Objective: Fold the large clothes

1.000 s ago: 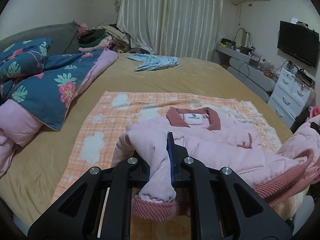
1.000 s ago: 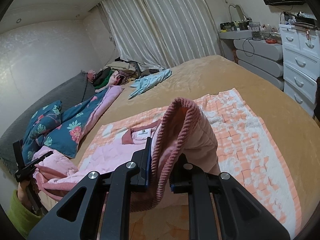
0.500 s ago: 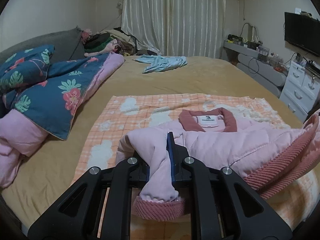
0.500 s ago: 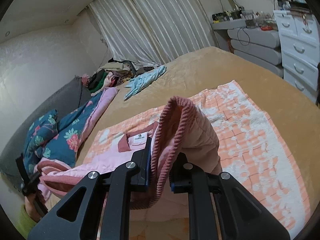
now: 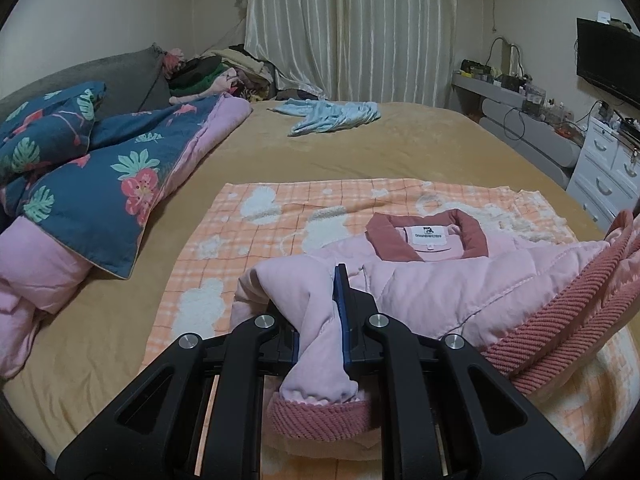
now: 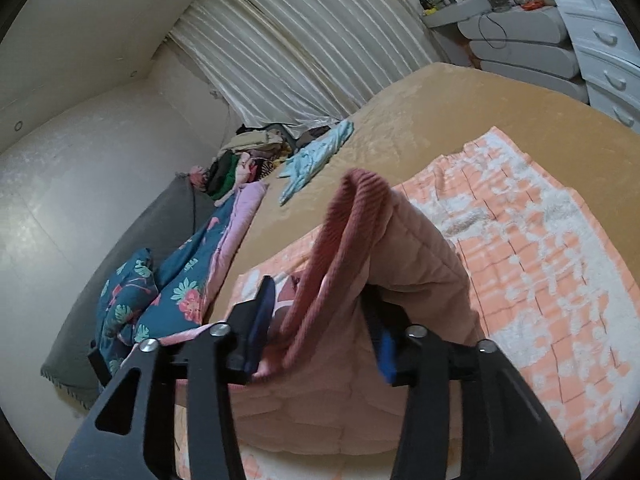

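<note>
Tan-covered bed [image 5: 400, 152] bearing orange checked blanket [image 5: 280, 224], floral quilt [image 5: 100, 176], pale-blue garment [image 5: 332, 114], possibly clothes heap [image 5: 216, 72].

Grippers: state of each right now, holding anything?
Left gripper: shut on the pink jacket, pinching a fold near its ribbed cuff.
Right gripper: jaws opening, the jacket's ribbed hem between them.

Pink quilted jacket [image 5: 460, 292], maroon ribbed cuffs and collar, spread at 6 o'clock; collar toward 12, hem lifted.

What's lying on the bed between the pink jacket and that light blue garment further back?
In the left wrist view: the orange checked blanket under the pink jacket, then bare tan bedspread up to the light blue garment.
</note>
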Action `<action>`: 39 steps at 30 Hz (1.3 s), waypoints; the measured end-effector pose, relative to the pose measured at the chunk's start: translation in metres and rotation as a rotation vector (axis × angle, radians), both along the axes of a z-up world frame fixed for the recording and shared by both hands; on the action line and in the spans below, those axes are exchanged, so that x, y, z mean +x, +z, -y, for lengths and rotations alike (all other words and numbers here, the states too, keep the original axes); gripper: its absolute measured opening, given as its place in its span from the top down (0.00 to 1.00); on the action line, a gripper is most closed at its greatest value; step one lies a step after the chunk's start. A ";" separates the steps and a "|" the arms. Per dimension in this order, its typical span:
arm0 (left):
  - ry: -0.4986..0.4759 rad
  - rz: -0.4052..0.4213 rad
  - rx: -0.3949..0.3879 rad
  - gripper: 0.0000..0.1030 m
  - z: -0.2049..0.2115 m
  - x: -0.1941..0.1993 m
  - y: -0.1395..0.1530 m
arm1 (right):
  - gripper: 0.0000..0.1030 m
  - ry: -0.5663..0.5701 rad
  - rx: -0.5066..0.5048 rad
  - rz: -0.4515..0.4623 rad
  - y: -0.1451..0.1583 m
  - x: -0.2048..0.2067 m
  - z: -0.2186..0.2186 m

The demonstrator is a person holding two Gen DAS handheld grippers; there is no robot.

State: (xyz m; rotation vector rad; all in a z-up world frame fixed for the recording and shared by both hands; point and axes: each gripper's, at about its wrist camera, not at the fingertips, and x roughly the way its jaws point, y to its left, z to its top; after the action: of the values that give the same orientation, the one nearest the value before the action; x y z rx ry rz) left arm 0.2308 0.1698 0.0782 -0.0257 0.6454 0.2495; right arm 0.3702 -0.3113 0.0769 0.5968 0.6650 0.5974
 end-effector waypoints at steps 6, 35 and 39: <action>0.007 -0.021 -0.015 0.93 -0.004 0.007 -0.005 | 0.26 0.016 0.059 0.113 0.008 -0.019 0.023; -0.016 -0.043 -0.092 0.79 -0.016 0.046 -0.030 | 0.10 -0.019 -0.448 -0.001 -0.102 0.018 -0.043; -0.037 -0.029 -0.138 0.67 -0.016 0.043 -0.021 | 0.09 -0.017 -0.461 -0.004 -0.101 0.019 -0.045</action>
State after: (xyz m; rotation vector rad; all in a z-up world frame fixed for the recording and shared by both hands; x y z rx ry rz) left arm 0.2736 0.1861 0.0576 -0.1431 0.6909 0.1698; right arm 0.3889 -0.2666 -0.0243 0.1731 0.7704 0.4065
